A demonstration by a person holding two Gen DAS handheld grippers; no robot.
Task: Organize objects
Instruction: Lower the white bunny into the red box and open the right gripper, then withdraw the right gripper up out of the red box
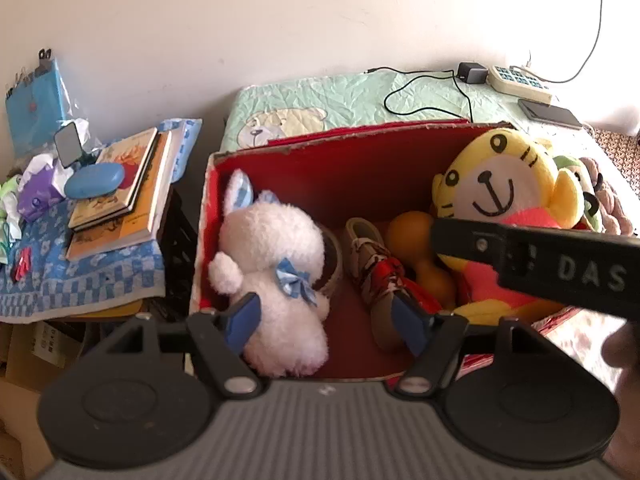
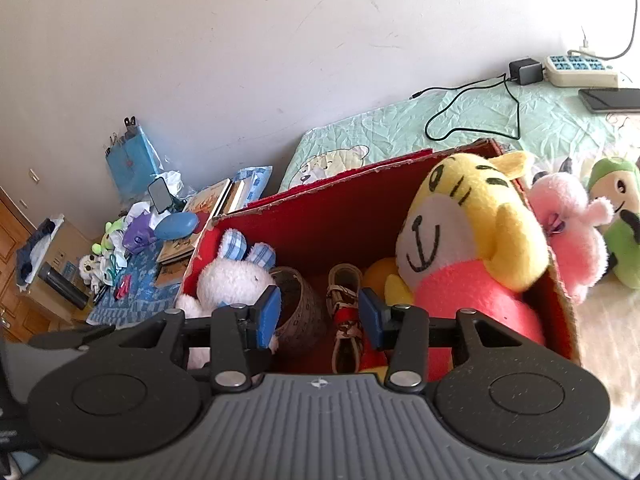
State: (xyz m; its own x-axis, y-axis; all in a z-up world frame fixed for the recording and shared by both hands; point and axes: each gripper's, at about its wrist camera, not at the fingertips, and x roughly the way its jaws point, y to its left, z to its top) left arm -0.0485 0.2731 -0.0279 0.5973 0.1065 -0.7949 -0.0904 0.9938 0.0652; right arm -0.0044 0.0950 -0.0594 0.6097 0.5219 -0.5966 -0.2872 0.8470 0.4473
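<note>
A red cardboard box (image 1: 320,168) (image 2: 328,224) stands on the bed. Inside it lie a white plush rabbit (image 1: 276,272) (image 2: 228,280), a woven cup (image 2: 298,312), a small patterned shoe (image 1: 372,264) (image 2: 344,300), an orange dumbbell toy (image 1: 420,252) and a yellow tiger plush (image 1: 500,184) (image 2: 472,236) leaning in the right corner. My left gripper (image 1: 326,318) is open and empty over the box, its left pad by the rabbit. My right gripper (image 2: 318,316) is open and empty over the cup and shoe; its body crosses the left wrist view (image 1: 560,268).
A pink plush (image 2: 568,224) and a green plush (image 2: 620,216) lie on the bed right of the box. A power strip (image 2: 580,68), charger cable (image 2: 472,108) and phone (image 2: 612,98) lie behind. A side table (image 1: 80,280) at left holds books (image 1: 124,192) and a blue case (image 1: 94,180).
</note>
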